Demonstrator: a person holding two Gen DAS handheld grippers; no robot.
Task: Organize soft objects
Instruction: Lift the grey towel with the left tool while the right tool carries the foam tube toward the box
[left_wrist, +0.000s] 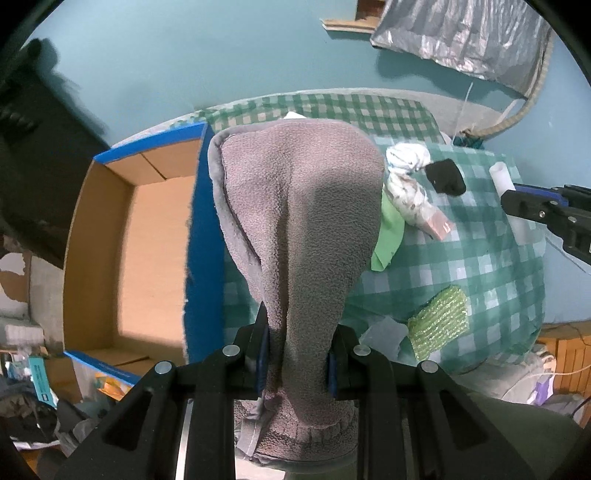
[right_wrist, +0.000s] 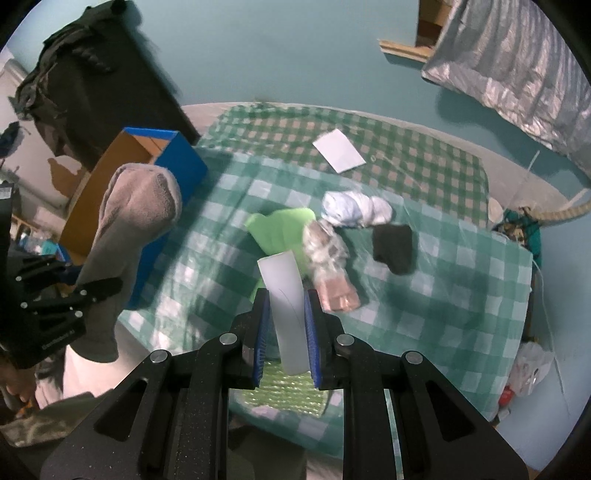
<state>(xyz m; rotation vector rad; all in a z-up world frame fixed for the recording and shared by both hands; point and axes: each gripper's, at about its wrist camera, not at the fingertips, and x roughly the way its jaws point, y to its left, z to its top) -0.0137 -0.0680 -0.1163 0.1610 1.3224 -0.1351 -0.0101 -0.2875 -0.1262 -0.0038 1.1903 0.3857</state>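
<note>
Hiding much of the checked cloth (left_wrist: 461, 258), grey fleece (left_wrist: 295, 229) fills the left claw (left_wrist: 297, 363); right claw (right_wrist: 286, 332) clamps a white strip (right_wrist: 286, 306)

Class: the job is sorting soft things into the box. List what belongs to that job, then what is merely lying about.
Job: grey fleece cloth in left gripper; white foam strip in right gripper; cardboard box; green cloth; black sock; green sponge.

Lying about: white paper; silver sheet; rope.
</note>
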